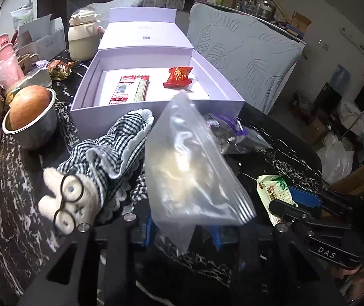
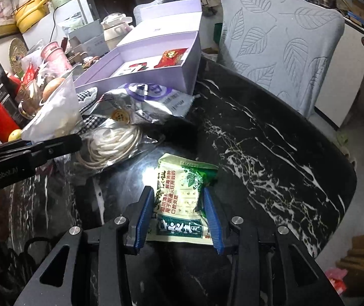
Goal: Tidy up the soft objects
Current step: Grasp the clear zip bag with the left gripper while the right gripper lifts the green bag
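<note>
My left gripper (image 1: 181,233) is shut on the lower corner of a clear zip bag (image 1: 189,168) with a pale lump inside, held tilted up off the black marble table (image 2: 258,140). My right gripper (image 2: 178,218) is shut on a green-and-white packet (image 2: 182,193) that lies on the table, its blue pads (image 2: 145,216) pressing both sides. Behind stands an open lilac box (image 1: 156,119) holding a red-and-white packet (image 1: 131,89) and a red packet (image 1: 179,76). A white plush toy with glasses (image 1: 69,201), dressed in checked cloth, lies at the left.
A purple-and-silver pouch (image 2: 151,97) and a bag of white cord (image 2: 113,145) lie between box and grippers. A metal tin with a round brown thing (image 1: 29,117), a cream jar (image 1: 82,40) and pink cups (image 1: 1,48) crowd the left. A leaf-patterned chair (image 2: 283,51) stands behind the table's rounded edge.
</note>
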